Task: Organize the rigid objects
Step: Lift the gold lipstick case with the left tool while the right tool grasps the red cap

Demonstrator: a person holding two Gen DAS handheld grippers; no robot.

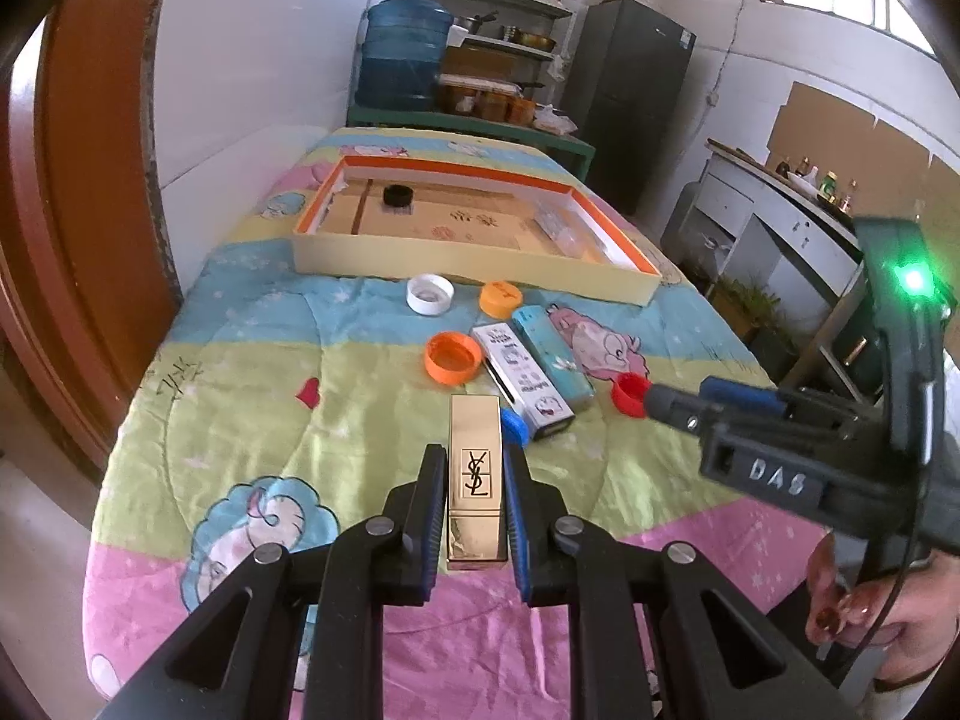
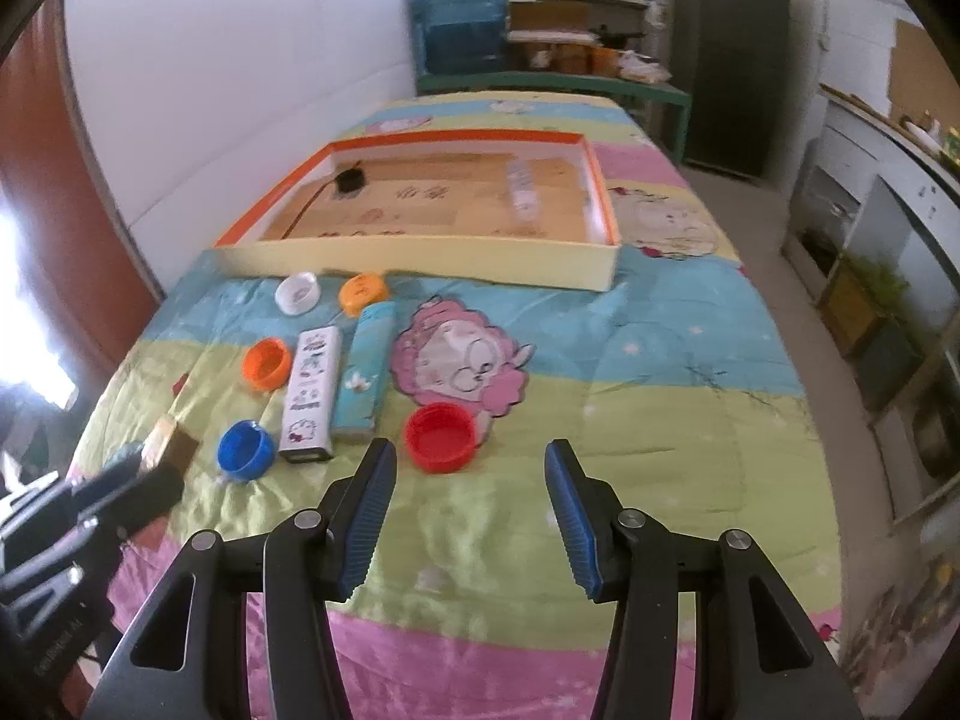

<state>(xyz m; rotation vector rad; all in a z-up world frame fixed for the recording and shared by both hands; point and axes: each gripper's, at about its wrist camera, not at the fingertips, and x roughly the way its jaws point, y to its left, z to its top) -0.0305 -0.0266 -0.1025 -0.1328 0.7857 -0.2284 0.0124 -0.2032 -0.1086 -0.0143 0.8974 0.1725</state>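
My left gripper (image 1: 474, 462) is shut on a gold lipstick case (image 1: 475, 480) with a YSL logo, held just above the quilt; the case (image 2: 171, 441) also shows in the right wrist view. My right gripper (image 2: 471, 462) is open and empty, low over the quilt, with a red cap (image 2: 441, 437) just ahead of its left finger. In the left wrist view the right gripper (image 1: 672, 405) reaches in beside the red cap (image 1: 630, 394). A yellow tray with an orange rim (image 1: 468, 264) lies farther back and holds a black cap (image 1: 398, 197).
On the quilt lie a white cap (image 1: 429, 294), two orange caps (image 1: 453, 358) (image 1: 501, 298), a blue cap (image 2: 243, 450), a white printed box (image 1: 521, 381) and a light blue box (image 1: 555, 357). A clear packet (image 2: 523, 186) lies in the tray. A wall is at left.
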